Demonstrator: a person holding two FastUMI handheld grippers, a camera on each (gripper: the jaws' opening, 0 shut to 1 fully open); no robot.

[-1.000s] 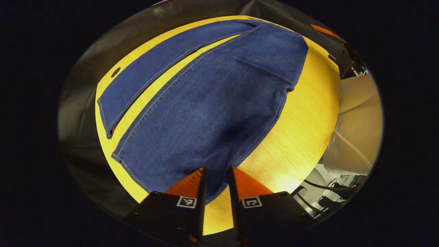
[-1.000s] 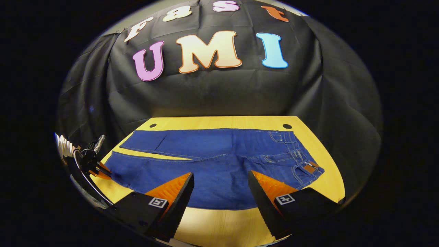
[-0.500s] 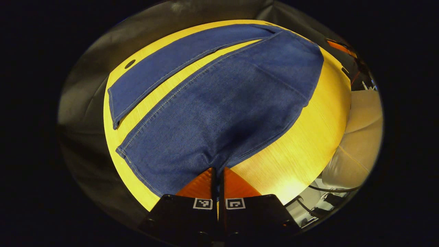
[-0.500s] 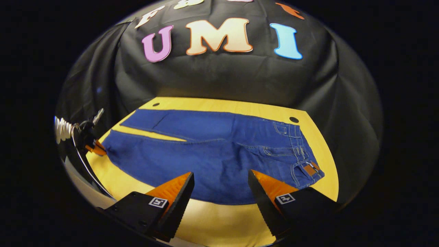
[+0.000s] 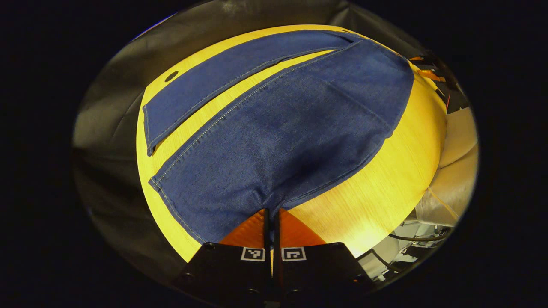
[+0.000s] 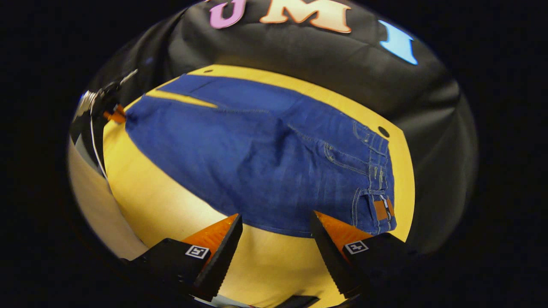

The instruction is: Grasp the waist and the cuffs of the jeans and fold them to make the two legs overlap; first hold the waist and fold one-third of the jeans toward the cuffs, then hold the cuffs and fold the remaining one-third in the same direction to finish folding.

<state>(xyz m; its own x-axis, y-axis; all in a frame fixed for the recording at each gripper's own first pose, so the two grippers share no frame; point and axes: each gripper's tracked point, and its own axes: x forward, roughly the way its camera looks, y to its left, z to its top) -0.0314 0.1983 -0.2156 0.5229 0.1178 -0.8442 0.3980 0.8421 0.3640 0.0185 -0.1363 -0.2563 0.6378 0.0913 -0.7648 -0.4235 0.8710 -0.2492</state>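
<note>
In the left gripper view, the jeans lie spread flat on the yellow wooden table, the two legs parted by a narrow wedge of bare tabletop. The far leg runs along the table's back edge, near a small dark hole in the tabletop. The left gripper sits at the bottom of this view with its fingers pressed together on the near leg's cuff, where the denim puckers into the pinch. At the right edge, past the table, are pale cloth and some dark cables (too blurred to make out further).

The right gripper view looks across the same jeans from the other end and shows what the first cannot: the waistband with its belt loops, pocket stitching and a brown patch. At far left there, the left gripper appears small, touching the cuff corner. The right gripper hangs just above the table's near side with its fingers spread wide apart, grasping nothing; the jeans' near edge lies between and just beyond their tips.
</note>
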